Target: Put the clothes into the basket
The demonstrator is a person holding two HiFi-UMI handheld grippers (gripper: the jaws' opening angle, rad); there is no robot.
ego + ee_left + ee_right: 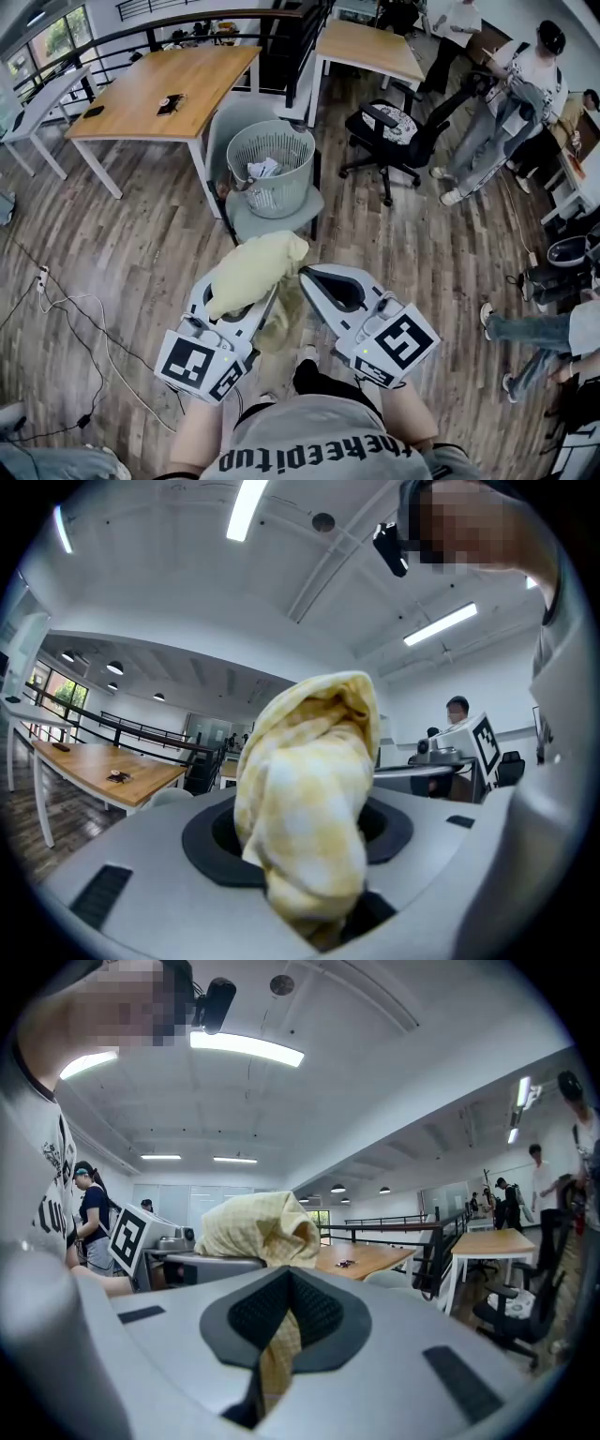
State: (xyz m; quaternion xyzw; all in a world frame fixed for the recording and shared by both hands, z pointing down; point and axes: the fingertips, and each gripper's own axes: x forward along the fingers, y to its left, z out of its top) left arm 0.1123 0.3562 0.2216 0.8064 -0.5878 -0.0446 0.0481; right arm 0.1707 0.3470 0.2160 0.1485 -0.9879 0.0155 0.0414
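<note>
A pale yellow cloth (251,267) lies bunched over my left gripper (270,286), and a fold of it hangs down between the two grippers. In the left gripper view the cloth (309,789) fills the gap between the jaws of the left gripper (319,874), which is shut on it. My right gripper (306,276) is beside it, and in the right gripper view a strip of the cloth (277,1349) is pinched in its closed jaws (281,1335). The grey slatted basket (272,164) stands on a grey chair (281,214) just ahead, with a white item inside.
A long wooden table (159,89) stands at the left of the basket and a smaller one (366,42) behind it. A black office chair (394,131) and several people (506,94) are at the right. Cables (66,309) trail over the floor at the left.
</note>
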